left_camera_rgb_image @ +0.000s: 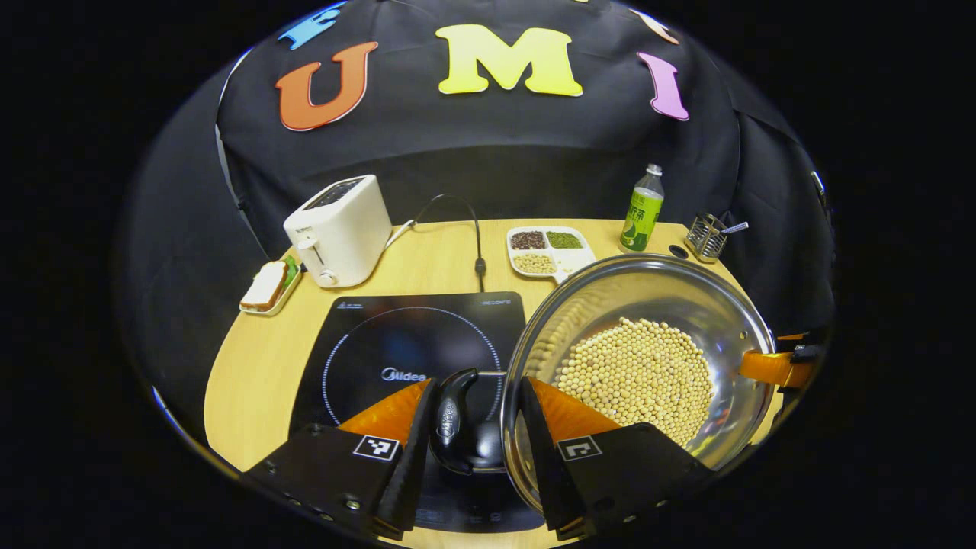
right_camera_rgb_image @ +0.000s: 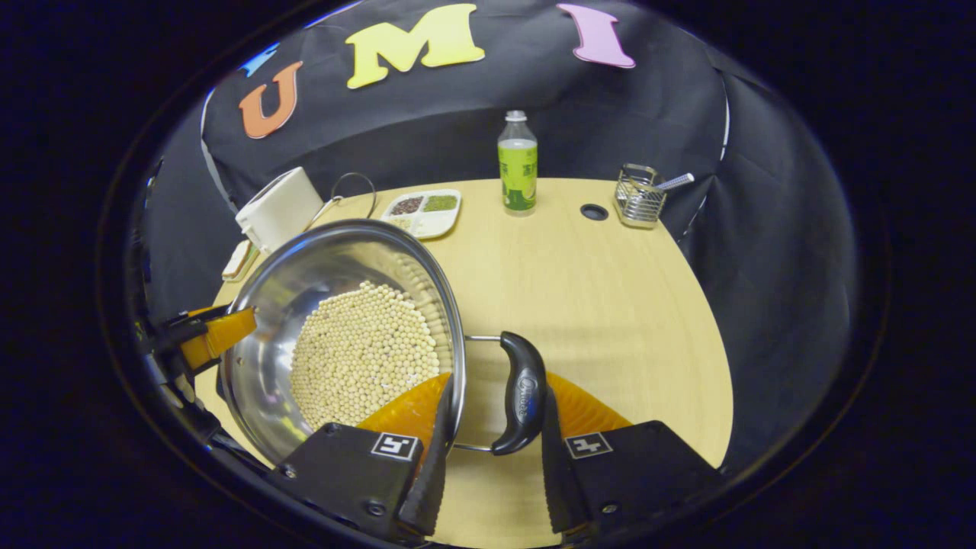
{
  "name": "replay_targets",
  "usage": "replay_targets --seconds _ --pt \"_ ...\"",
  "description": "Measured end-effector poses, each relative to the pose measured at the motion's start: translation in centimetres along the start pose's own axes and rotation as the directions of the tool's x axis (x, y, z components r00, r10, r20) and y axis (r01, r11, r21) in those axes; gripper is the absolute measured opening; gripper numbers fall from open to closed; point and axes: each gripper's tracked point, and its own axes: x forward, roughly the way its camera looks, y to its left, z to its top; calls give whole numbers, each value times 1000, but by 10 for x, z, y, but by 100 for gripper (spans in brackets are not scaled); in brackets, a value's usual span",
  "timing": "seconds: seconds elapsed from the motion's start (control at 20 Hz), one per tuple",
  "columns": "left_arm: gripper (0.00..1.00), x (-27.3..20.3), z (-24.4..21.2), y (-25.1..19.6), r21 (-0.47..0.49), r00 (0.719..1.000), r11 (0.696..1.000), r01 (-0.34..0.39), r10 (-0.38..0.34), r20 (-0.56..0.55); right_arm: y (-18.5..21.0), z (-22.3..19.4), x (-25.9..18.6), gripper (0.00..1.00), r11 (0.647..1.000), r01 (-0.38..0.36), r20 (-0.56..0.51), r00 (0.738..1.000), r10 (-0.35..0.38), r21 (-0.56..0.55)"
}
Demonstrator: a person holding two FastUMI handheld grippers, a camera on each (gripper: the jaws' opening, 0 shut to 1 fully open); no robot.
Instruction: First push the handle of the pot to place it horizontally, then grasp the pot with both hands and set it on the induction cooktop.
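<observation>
Fingers of the left gripper [left_camera_rgb_image: 473, 446] stand a little apart, one on each side of a black pot handle [left_camera_rgb_image: 457, 419]; the handle sits in the gap between them, and whether both fingers press on it I cannot tell. The pot [left_camera_rgb_image: 648, 305], a shiny steel one with a layer of pale beans [left_camera_rgb_image: 637, 377] on its bottom, lies at about 3 o'clock of that handle in the left gripper view, its rim overlapping the right edge of the induction cooktop [left_camera_rgb_image: 404, 335].

In the right gripper view the right gripper [right_camera_rgb_image: 492, 450] has its fingers likewise apart around the other black handle [right_camera_rgb_image: 520, 400] (this one stands on a thin wire loop off the pot's rim); the right-hand finger lies against the handle, the left-hand one sits by the rim, and a firm clamp I cannot confirm. The pot here is at 10 o'clock of the fingers, over the wooden desk [right_camera_rgb_image: 610, 305].

Toward 12 o'clock on the desk stand a green bottle [right_camera_rgb_image: 518, 162], a divided tray [right_camera_rgb_image: 423, 213] of grains, a white toaster [left_camera_rgb_image: 339, 229] and a wire holder [right_camera_rgb_image: 639, 197].
</observation>
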Motion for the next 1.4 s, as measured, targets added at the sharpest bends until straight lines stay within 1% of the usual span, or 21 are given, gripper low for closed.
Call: replay_targets --seconds 0.25,0.35,0.4,0.55,0.95,1.0,1.05,1.1,1.3,1.35,1.4 --pt "60 -12 0 39 -2 1000 1000 -17 17 5 41 -1 -3 53 1000 -15 3 1000 15 -8" --pt "60 -13 -1 54 -14 1000 1000 -25 26 3 57 1 -3 56 1000 -23 2 1000 23 -15" --pt "60 -14 -2 62 -19 1000 999 -30 30 1 65 2 -2 54 999 -26 2 1000 26 -18" --pt "60 -15 -3 85 -23 999 999 -46 46 -1 90 1 3 53 999 -38 -12 999 38 -16" --pt "60 -6 -9 140 -26 996 996 -88 87 -28 149 1 23 53 997 -68 -51 996 66 -32" --pt "60 -5 -9 147 -26 996 996 -90 89 -29 154 1 26 56 997 -70 -55 996 68 -33" --pt "60 -2 -9 153 -26 995 995 -94 93 -32 161 2 29 56 997 -72 -59 996 70 -36" --pt "60 1 -8 158 -23 995 995 -97 96 -33 167 4 32 54 996 -73 -60 996 70 -45" --pt "60 14 -7 177 -40 994 994 -102 100 -42 186 14 45 53 996 -65 -67 996 61 -57" --pt "60 18 -7 181 -45 994 994 -103 101 -43 190 17 48 53 996 -62 -70 996 58 -63" --pt "60 22 -6 185 -45 994 994 -104 102 -44 193 20 51 56 996 -60 -70 996 56 -61"
